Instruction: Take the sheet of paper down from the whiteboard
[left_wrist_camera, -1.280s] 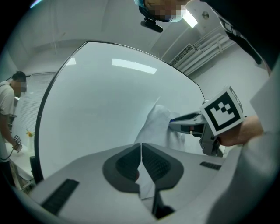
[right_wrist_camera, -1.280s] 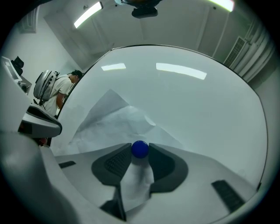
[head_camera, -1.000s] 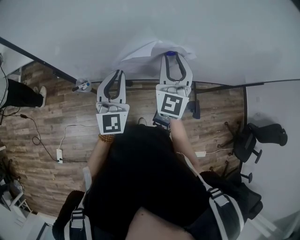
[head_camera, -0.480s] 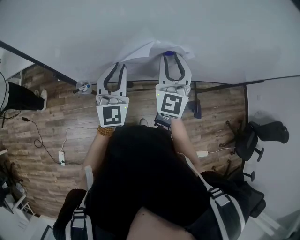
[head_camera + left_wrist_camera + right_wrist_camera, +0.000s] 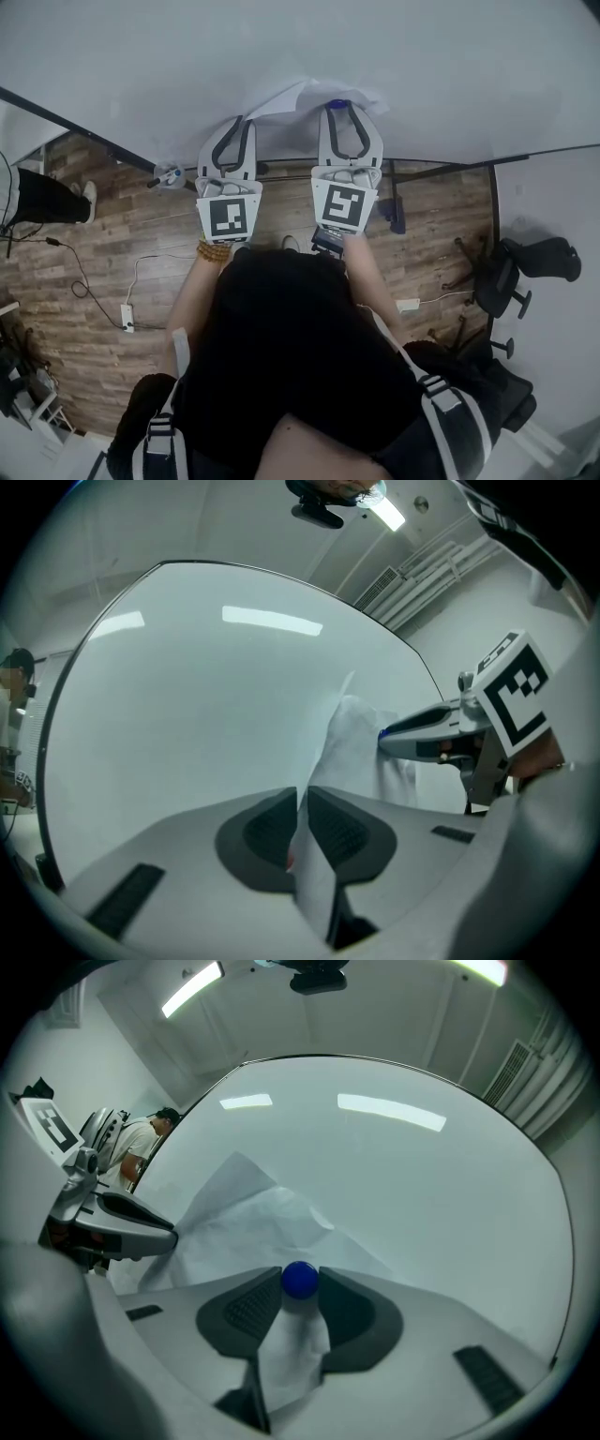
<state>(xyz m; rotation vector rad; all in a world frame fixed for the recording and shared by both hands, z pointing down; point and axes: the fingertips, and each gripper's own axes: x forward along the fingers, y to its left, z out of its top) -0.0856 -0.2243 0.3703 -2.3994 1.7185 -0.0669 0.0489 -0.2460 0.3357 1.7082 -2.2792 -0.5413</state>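
The paper [image 5: 302,97] hangs on the whiteboard [image 5: 281,42], crumpled and bulging away from it, low on the board near its bottom edge. A blue magnet [image 5: 300,1280] sits on the paper's right part.

The left gripper [image 5: 302,810] has its jaws drawn almost together. A fold of the paper's left edge runs up between the dark ribbed pads [image 5: 267,829], pinched there with only the sheet's thickness parting them. From this grip the paper rises in a ridge and spreads toward the right.

The right gripper [image 5: 344,112] is narrowed to the width of the magnet. The tips of its two pads press the blue ball from either side, and it sits just at their front ends. A strip of paper lies below the magnet and trails back through the gap between the jaws.

In the head view both grippers point up at the board side by side, close but apart, the left one a little lower and tilted slightly to the right. Each gripper view shows the other gripper's tip at the paper's far side.
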